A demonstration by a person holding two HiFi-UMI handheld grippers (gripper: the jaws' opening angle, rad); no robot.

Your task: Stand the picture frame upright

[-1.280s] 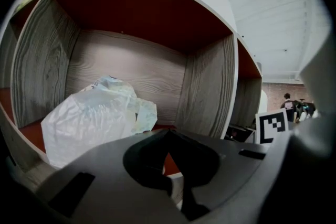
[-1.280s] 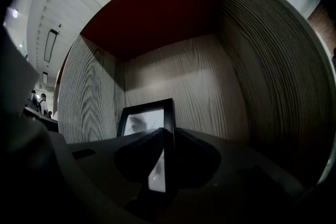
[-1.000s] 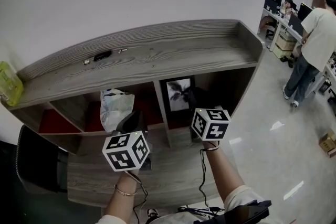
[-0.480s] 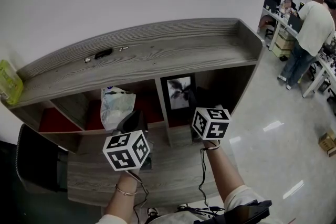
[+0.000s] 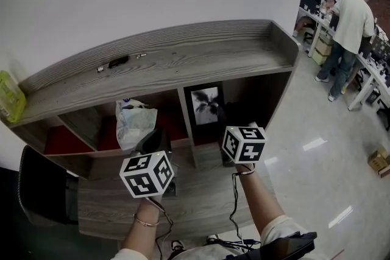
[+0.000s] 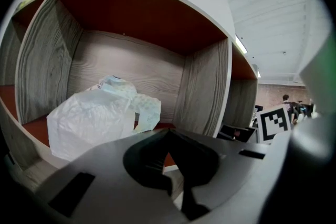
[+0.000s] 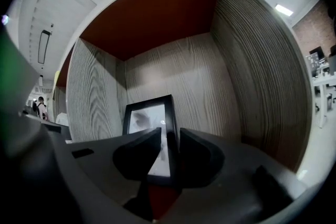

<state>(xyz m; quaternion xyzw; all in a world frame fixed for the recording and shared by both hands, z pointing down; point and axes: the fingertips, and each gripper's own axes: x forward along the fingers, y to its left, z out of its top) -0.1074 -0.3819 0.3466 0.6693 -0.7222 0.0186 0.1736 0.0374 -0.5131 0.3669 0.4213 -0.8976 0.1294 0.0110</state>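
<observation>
The black picture frame (image 5: 205, 105), holding a grey print, stands nearly upright in the shelf's right compartment. In the right gripper view the picture frame (image 7: 149, 119) faces me, its right edge pinched between the jaws. My right gripper (image 7: 170, 140) is shut on that edge; its marker cube (image 5: 244, 143) shows in the head view in front of the compartment. My left gripper (image 6: 169, 138) is shut with nothing in it and hangs before the middle compartment, its cube (image 5: 146, 174) lower left of the frame.
A crumpled white plastic bag (image 5: 135, 123) lies in the middle compartment, also seen as the bag (image 6: 100, 115) ahead of the left jaws. A wooden divider (image 5: 186, 125) separates the two compartments. Small dark items (image 5: 119, 63) lie on the shelf top. People stand by desks (image 5: 350, 27) at far right.
The frame has tipped slightly more upright and sits a little higher in the compartment. Both gripper cubes have hardly moved. The person at the right has walked farther away.
</observation>
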